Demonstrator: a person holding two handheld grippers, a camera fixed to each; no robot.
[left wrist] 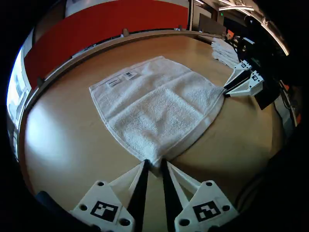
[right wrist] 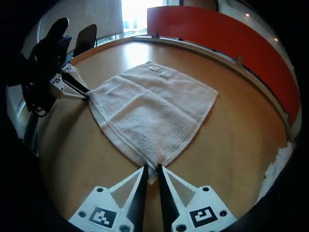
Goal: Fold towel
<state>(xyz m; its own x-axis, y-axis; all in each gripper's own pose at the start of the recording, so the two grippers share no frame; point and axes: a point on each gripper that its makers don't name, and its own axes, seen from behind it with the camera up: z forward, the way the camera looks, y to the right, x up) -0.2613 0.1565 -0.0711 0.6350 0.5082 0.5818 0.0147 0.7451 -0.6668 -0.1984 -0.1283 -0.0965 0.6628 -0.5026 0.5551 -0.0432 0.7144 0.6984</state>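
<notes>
A white towel (left wrist: 154, 104) lies spread flat on the wooden table (left wrist: 69, 131), with two small labels near its far edge. In the left gripper view, my left gripper (left wrist: 154, 165) is shut on the towel's nearest corner. My right gripper (left wrist: 226, 91) pinches the corner at the right. In the right gripper view, the towel (right wrist: 150, 108) stretches away from my right gripper (right wrist: 151, 170), which is shut on its near corner. The left gripper (right wrist: 87, 94) holds the left corner there, with a dark-sleeved hand behind it.
A stack of white towels (left wrist: 224, 52) sits at the table's far right edge, seen as the towel stack (right wrist: 276, 166) at the right. A raised rim (left wrist: 127, 38) and a red partition (left wrist: 108, 23) bound the table. Dark chairs (right wrist: 87, 38) stand beyond it.
</notes>
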